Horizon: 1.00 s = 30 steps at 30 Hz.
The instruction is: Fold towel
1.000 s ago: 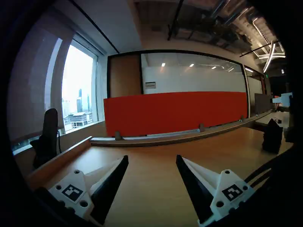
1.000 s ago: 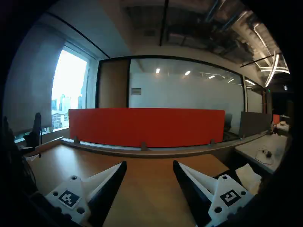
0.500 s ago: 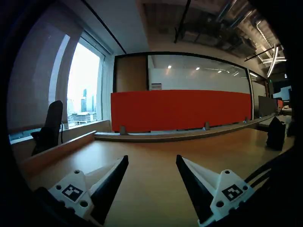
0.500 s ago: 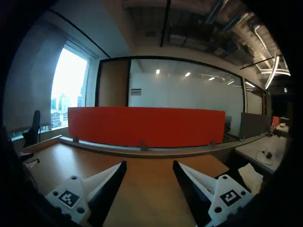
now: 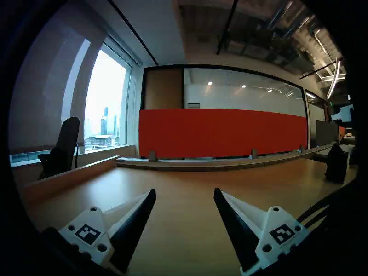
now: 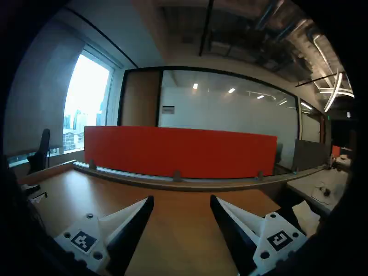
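Note:
In the left gripper view, my left gripper (image 5: 184,193) stands open just above a bare wooden desk (image 5: 184,184), nothing between its fingers. The right gripper view has my right gripper (image 6: 181,198) open too, over the same kind of wooden desk (image 6: 184,207), its fingers holding nothing. At the right edge of the left gripper view a dark gripper tip (image 5: 336,163) sticks up over the desk; I cannot tell its state from there. A crumpled white cloth or paper (image 6: 306,216) lies low at the right of the right gripper view, beyond the desk edge.
A red divider panel (image 5: 223,133) runs along the desk's far edge. A black office chair (image 5: 62,152) stands by the window at the left. To the right sits a second desk (image 6: 322,181) with small items and a grey screen (image 6: 308,161).
Both views have tilted slightly, the left gripper view levelling out and swinging a little left. Both grippers stay open and hold nothing.

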Motion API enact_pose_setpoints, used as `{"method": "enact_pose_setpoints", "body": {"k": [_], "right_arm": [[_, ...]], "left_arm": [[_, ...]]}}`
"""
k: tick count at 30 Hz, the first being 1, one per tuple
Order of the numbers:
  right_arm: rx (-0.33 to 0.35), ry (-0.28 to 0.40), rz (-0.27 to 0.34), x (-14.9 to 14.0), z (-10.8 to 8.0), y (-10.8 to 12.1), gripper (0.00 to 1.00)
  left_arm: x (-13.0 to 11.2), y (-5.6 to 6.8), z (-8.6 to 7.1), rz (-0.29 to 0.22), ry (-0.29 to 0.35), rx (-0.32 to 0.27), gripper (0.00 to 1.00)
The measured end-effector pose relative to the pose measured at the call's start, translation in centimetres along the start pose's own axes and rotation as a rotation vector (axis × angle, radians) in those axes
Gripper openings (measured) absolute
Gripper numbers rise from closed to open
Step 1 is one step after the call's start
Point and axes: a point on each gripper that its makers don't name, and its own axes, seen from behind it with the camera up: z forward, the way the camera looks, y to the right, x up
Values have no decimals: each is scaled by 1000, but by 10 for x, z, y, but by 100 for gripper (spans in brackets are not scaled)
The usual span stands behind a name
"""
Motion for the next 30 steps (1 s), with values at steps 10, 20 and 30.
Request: {"method": "enact_pose_setpoints", "body": {"k": [10, 20, 30], "right_arm": [[-8, -3, 8, -3, 0, 3, 94], [-6, -2, 11, -3, 0, 4, 94], [-24, 25, 17, 1, 1, 17, 94]], "left_arm": [[-7, -1, 0, 3, 0, 2, 93], [-7, 0, 1, 7, 2, 1, 94], [-6, -1, 0, 8, 1, 2, 94]]}}
